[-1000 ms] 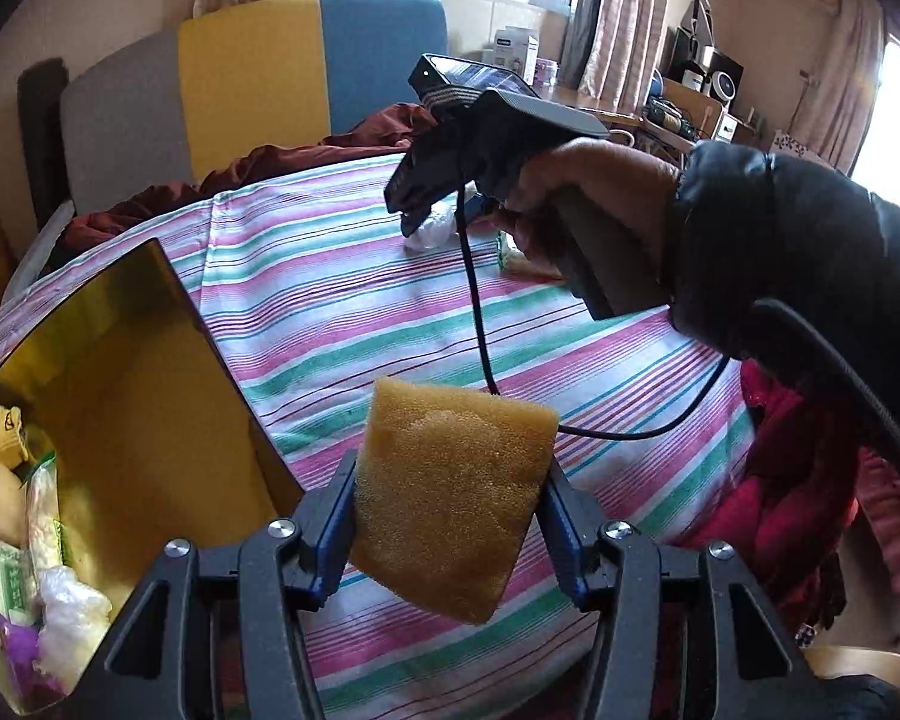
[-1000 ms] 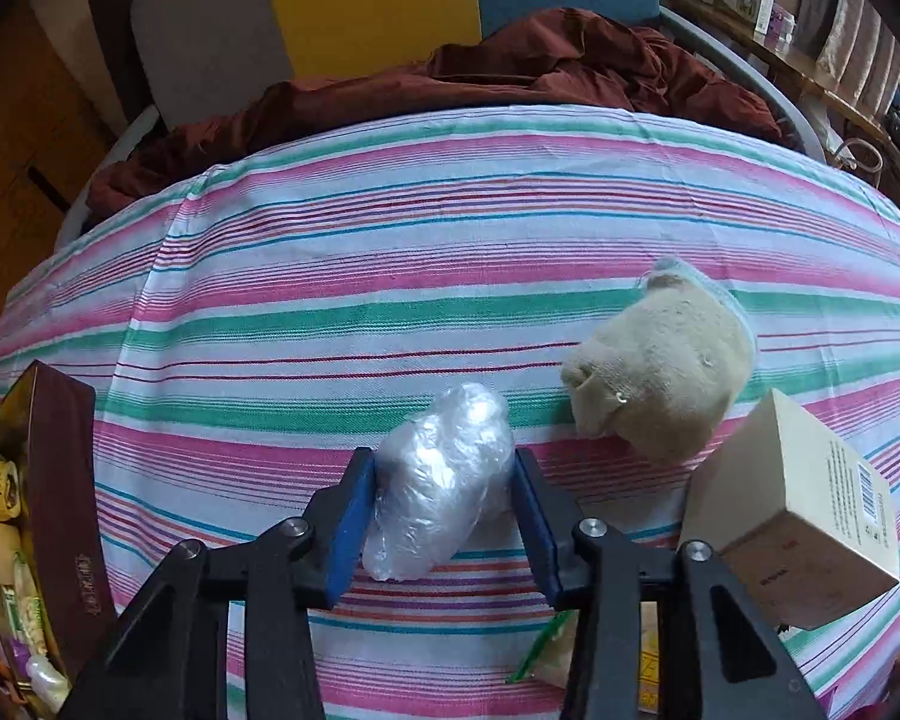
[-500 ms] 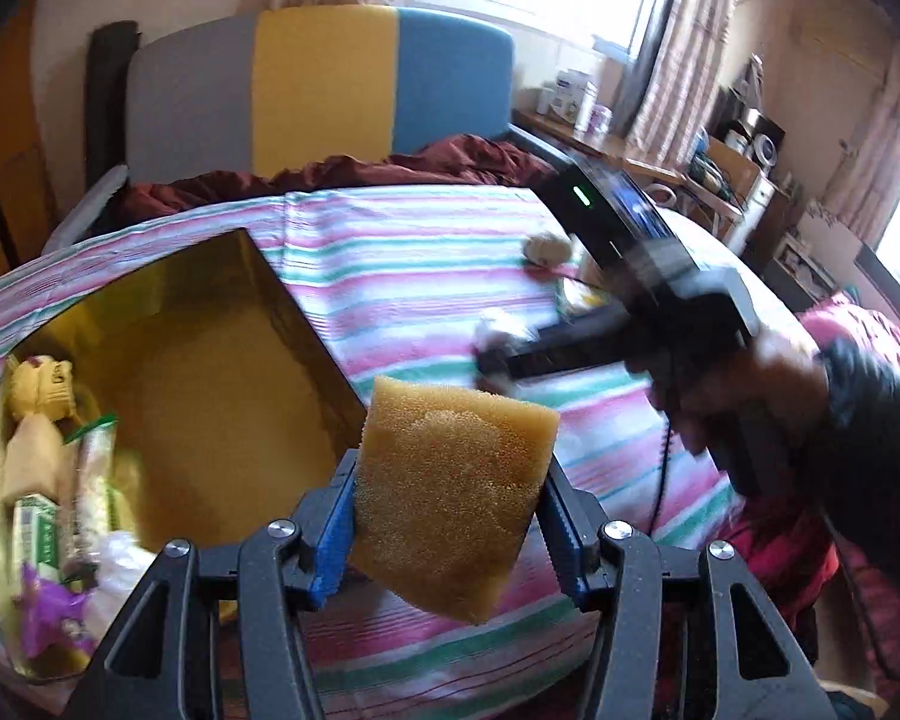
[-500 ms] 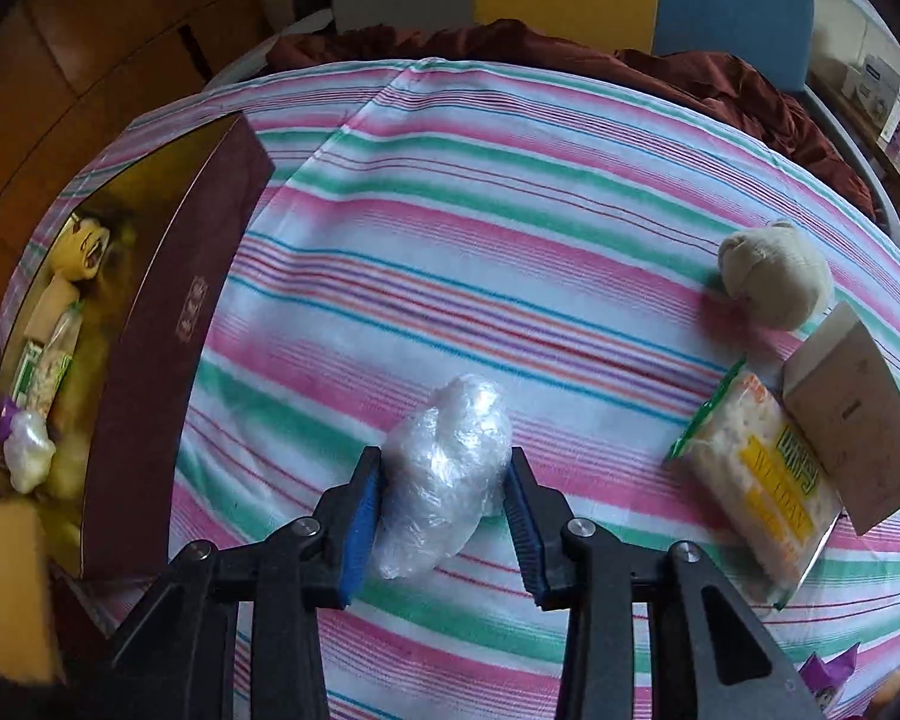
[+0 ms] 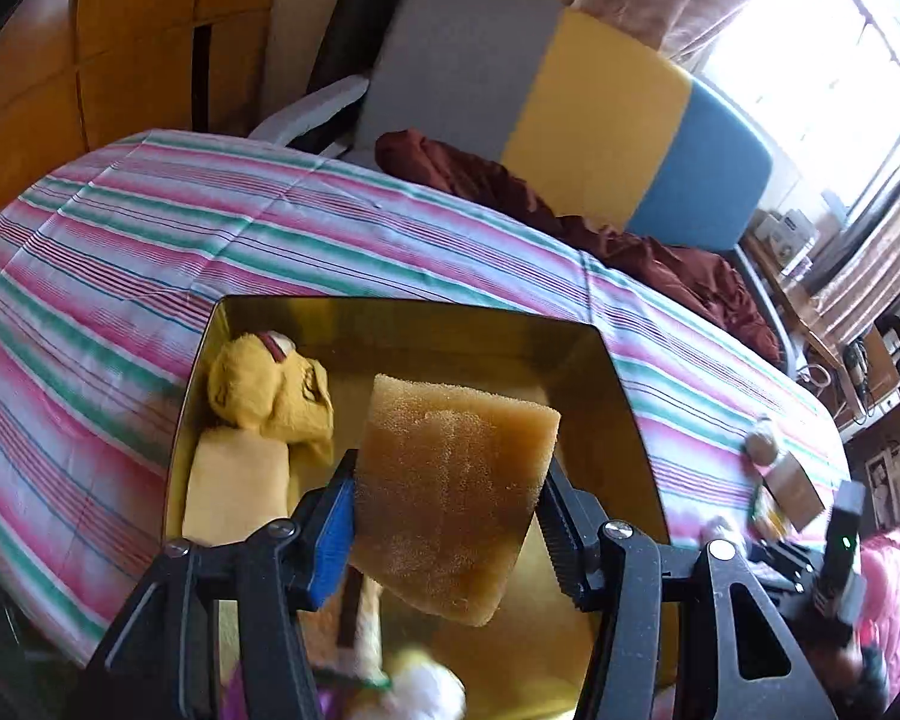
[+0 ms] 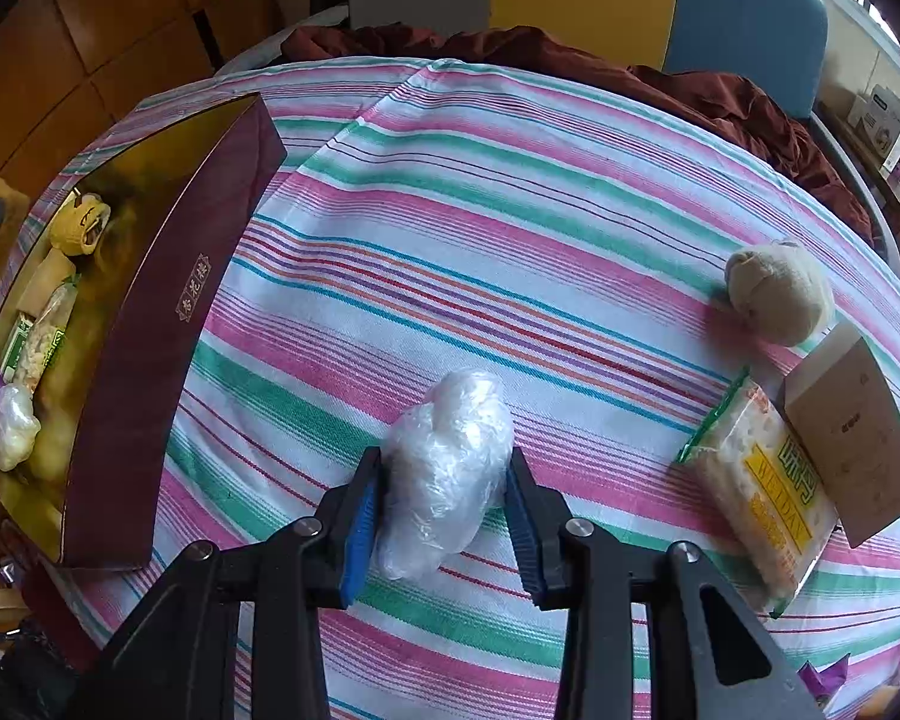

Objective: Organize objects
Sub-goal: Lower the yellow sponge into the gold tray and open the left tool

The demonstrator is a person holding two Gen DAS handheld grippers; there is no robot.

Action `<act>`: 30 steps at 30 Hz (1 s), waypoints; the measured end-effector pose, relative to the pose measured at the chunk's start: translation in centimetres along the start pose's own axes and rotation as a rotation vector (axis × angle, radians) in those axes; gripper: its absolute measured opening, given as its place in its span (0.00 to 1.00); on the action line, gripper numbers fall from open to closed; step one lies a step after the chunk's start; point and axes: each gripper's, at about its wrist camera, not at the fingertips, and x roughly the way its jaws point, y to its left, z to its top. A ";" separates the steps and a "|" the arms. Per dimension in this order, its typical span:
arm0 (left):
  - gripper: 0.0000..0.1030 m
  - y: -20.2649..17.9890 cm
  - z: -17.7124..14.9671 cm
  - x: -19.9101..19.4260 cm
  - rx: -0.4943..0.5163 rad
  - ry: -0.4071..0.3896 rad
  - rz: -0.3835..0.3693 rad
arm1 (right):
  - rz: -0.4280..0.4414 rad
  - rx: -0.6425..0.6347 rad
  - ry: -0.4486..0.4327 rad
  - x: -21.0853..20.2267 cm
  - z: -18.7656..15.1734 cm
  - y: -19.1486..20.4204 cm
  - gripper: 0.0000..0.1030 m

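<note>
While the soft, springy sponge (image 5: pixel 456 492) is giving at its side edges above the gold-lined box (image 5: pixel 624 384), I am pinching it in my left fingers (image 5: pixel 354 516) and, having just closed them, squeezing the light, crinkly plastic-wrapped bundle (image 6: pixel 444 474) over the striped table (image 6: pixel 510 210) in my right fingers (image 6: pixel 363 516).

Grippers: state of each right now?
Left gripper: closed on the sponge.
Right gripper: closed on the plastic-wrap bundle.
</note>
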 end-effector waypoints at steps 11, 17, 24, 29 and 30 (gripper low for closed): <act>0.56 1.2 4.0 8.7 0.009 0.119 0.132 | 0.001 0.001 0.000 -0.2 -0.1 0.0 0.37; 0.61 1.5 4.7 11.5 0.016 0.135 0.190 | 0.000 0.002 0.000 -0.2 -0.1 0.1 0.37; 0.68 1.5 4.5 10.3 0.037 0.115 0.173 | -0.001 0.001 -0.001 -0.3 -0.1 0.0 0.37; 0.70 1.8 3.7 6.9 0.051 0.076 0.154 | -0.005 -0.003 -0.004 -0.5 -0.3 0.1 0.37; 0.70 1.7 3.3 5.8 0.059 0.054 0.150 | -0.006 -0.004 -0.005 -0.5 -0.3 0.3 0.37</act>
